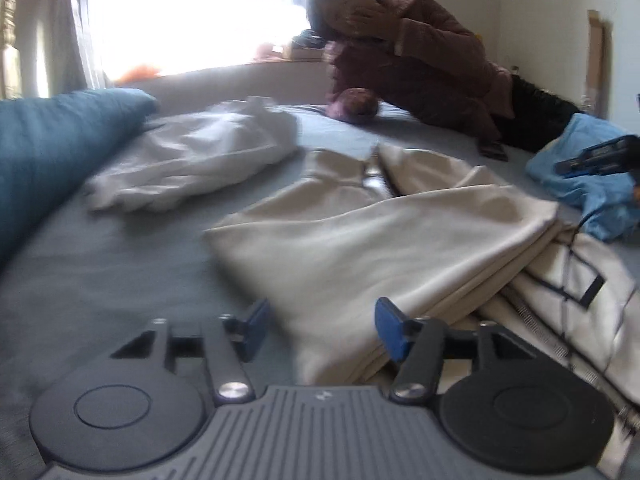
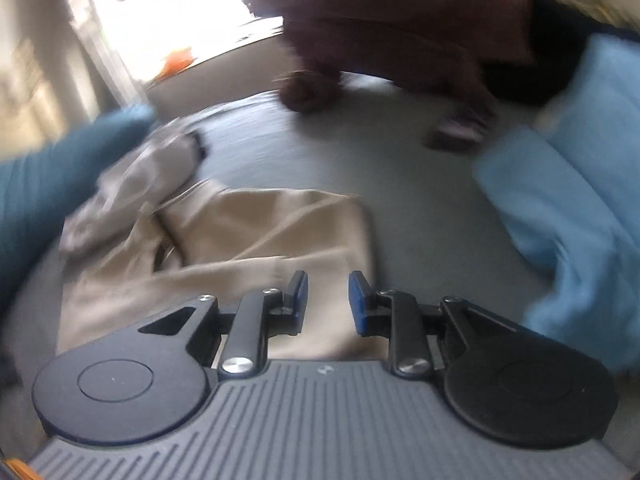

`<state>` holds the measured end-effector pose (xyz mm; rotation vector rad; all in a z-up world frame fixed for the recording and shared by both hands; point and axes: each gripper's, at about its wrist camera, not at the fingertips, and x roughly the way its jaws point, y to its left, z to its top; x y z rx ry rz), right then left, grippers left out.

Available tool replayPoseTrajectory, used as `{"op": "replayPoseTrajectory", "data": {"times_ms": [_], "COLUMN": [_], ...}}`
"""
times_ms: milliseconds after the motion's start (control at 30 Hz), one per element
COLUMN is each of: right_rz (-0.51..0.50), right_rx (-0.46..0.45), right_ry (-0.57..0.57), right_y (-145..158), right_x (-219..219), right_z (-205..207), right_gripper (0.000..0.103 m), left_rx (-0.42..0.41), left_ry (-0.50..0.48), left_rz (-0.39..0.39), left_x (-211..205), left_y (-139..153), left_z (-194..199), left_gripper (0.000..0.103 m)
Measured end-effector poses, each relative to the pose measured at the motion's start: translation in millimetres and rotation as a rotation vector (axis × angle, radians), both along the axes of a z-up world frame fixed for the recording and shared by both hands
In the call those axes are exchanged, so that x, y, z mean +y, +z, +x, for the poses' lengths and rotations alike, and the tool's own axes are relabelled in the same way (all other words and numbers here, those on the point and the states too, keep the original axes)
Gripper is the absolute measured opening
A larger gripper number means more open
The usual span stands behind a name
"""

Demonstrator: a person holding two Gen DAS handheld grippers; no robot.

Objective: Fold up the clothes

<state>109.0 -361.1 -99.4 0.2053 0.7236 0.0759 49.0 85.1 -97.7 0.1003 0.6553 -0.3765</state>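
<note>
A folded beige garment (image 1: 360, 236) lies on the grey-blue bed, with a paler piece with dark straps (image 1: 572, 292) under its right side. My left gripper (image 1: 320, 328) is open just above the beige garment's near corner, nothing between its fingers. In the blurred right wrist view the same beige garment (image 2: 256, 232) lies ahead and to the left. My right gripper (image 2: 328, 304) is open over its near right edge and holds nothing. A crumpled white garment (image 1: 192, 156) rests farther left.
A person in a maroon top (image 1: 420, 64) leans on the far side of the bed. A teal pillow (image 1: 52, 148) lies at the left. Light blue cloth (image 1: 592, 184) sits at the right with the other gripper's body (image 1: 600, 156) over it. A bright window (image 1: 200, 12) is behind.
</note>
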Motion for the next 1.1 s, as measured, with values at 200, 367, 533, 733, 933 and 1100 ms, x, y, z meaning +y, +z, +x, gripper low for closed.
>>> {"op": "replayPoseTrajectory", "data": {"times_ms": [200,367,533,733,933,1100], "right_rz": [-0.127,-0.064,-0.002,0.056,0.074,0.095], "right_rx": [0.084,0.137,0.115,0.108,0.063,0.048], "right_ry": [0.064,0.019,0.005,0.008,0.034,0.039], "right_y": [-33.0,-34.6,-14.5,-6.1,16.7,28.3], "right_x": [20.9,10.4,7.2,7.4,6.5,2.8], "right_z": [20.4,15.2,-13.4,-36.0,-54.9,-69.1], "right_gripper": [0.02,0.02,0.021,0.021,0.021,0.021], "left_rx": [0.14,0.132,0.142,0.144,0.143,0.112], "left_ry": [-0.002,-0.007,0.023,0.056,0.073,0.074], "left_rz": [0.134,0.186,0.172,0.191,0.188,0.18], "left_x": [-49.3,-61.6,-60.5,-65.3,-68.3,-74.0], "left_y": [-46.0,-50.3,-49.0,-45.2,-32.9,-18.7], "left_z": [20.2,13.0,14.4,12.2,9.3,4.7], "left_gripper": [0.066,0.078,0.078,0.078,0.078,0.08]}}
